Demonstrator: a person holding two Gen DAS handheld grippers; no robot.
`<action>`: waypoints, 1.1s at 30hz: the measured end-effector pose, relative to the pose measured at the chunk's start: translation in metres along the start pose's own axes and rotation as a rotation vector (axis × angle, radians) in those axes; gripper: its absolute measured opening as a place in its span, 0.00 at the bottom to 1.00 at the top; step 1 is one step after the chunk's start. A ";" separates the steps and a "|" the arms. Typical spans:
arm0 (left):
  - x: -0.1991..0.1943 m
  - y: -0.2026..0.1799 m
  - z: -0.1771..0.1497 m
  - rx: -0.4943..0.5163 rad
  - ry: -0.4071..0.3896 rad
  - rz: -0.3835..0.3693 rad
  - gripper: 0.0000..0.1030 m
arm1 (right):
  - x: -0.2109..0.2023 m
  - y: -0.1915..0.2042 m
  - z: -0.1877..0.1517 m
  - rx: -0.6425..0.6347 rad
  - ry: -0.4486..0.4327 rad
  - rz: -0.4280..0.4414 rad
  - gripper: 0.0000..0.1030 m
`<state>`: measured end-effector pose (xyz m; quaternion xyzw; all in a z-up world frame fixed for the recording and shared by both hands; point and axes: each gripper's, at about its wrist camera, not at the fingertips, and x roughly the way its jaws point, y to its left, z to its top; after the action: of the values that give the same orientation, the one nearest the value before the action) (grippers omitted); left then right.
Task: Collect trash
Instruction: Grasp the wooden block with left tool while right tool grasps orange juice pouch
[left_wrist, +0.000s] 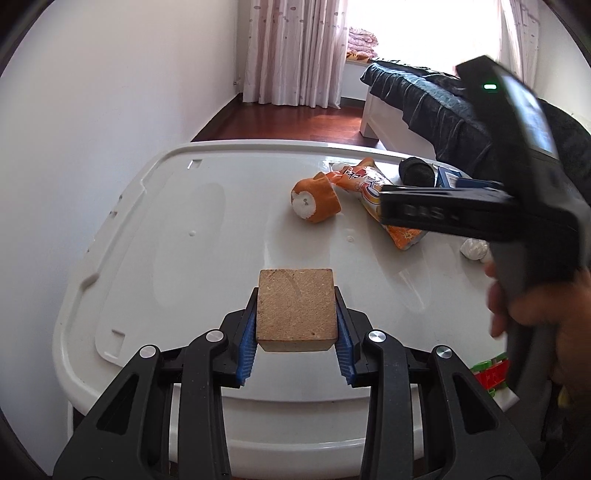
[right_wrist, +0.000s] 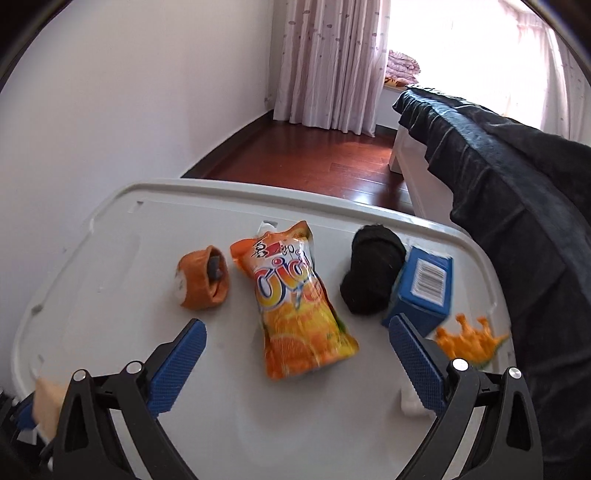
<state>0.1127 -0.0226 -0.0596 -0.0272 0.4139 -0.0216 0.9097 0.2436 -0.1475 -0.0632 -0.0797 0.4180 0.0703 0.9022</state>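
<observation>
My left gripper (left_wrist: 296, 314) is shut on a tan wooden block (left_wrist: 296, 308) and holds it just above the near part of the white table (left_wrist: 155, 229). My right gripper (right_wrist: 297, 345) is open, its blue pads wide apart above an orange juice pouch (right_wrist: 295, 302) that lies flat on the table (right_wrist: 92, 277). The pouch also shows in the left wrist view (left_wrist: 373, 192), partly behind the right gripper's body (left_wrist: 443, 212). A crumpled white tissue (left_wrist: 474, 249) lies near the table's right edge.
An orange rolled sock (right_wrist: 201, 278), a black rolled sock (right_wrist: 371, 273), a blue carton (right_wrist: 424, 291) and an orange toy dinosaur (right_wrist: 469, 339) lie on the table. A bed with a dark cover (right_wrist: 498, 166) stands to the right. A white wall is on the left.
</observation>
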 end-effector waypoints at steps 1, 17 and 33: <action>0.000 0.001 0.000 -0.003 -0.001 -0.002 0.34 | 0.007 0.002 0.003 -0.011 0.010 -0.006 0.95; 0.000 0.005 -0.003 -0.013 0.011 -0.039 0.34 | 0.065 0.005 0.007 -0.001 0.174 0.005 0.53; -0.041 0.001 -0.019 0.025 -0.025 -0.039 0.34 | -0.073 0.007 -0.049 0.068 0.058 0.062 0.49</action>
<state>0.0716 -0.0197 -0.0412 -0.0241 0.4017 -0.0445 0.9144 0.1593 -0.1553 -0.0389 -0.0377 0.4484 0.0817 0.8893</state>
